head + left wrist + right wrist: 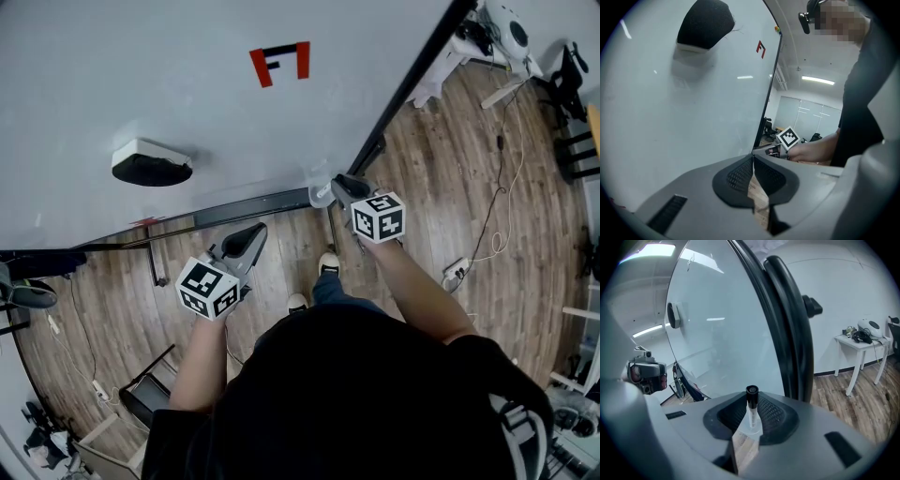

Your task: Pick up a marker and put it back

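There it was: a slim white-barrelled marker with a black cap (751, 393), caught at the very tips of the right gripper (750, 408). Both mesh pads pressed on its barrel from either side. It stood upright across the jaws, cap end uppermost and poking above the pads. Its lower end sat down in the gap, ringed by a pale, see-through flare.

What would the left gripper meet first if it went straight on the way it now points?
Probably the whiteboard, near its edge; depth is unclear, and the right gripper lies close by.
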Tool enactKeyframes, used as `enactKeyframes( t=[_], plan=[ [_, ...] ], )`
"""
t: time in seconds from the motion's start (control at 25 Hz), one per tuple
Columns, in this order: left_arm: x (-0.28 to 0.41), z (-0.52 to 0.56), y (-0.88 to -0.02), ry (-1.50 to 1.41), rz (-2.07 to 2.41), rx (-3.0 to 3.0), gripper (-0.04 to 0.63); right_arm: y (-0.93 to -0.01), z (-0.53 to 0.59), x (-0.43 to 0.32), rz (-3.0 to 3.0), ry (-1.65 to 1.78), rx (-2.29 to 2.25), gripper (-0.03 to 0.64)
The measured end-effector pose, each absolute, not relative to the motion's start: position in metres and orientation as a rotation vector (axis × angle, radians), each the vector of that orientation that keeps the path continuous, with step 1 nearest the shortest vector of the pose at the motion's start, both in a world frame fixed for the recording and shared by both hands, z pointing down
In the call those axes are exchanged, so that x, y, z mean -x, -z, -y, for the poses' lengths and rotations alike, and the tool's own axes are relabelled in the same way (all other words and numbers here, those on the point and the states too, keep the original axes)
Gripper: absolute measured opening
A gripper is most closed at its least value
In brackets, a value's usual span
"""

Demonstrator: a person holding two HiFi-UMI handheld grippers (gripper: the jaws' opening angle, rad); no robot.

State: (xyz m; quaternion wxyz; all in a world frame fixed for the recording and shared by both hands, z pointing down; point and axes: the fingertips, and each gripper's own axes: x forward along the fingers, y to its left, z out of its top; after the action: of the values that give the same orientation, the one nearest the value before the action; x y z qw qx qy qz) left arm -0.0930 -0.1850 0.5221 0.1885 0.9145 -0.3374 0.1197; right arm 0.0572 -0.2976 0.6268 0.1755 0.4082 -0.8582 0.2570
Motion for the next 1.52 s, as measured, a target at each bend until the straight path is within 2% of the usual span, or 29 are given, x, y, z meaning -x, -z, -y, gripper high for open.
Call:
enactKeyframes(
  t=[0.76, 1.52],
  plan=[
    [0.095, 0.156, -0.490, -0.320, 0.925, -2.680, 0.015, -0.530, 0.251, -0.081, 2.549, -0.584, -1.239, 0.066],
    [0.101, 0.142, -0.470, -0.309, 0.937, -2.737, 0.015, -0.504, 0.181, -0.110, 2.545, -0.563, -1.313, 0.065]
  ],
)
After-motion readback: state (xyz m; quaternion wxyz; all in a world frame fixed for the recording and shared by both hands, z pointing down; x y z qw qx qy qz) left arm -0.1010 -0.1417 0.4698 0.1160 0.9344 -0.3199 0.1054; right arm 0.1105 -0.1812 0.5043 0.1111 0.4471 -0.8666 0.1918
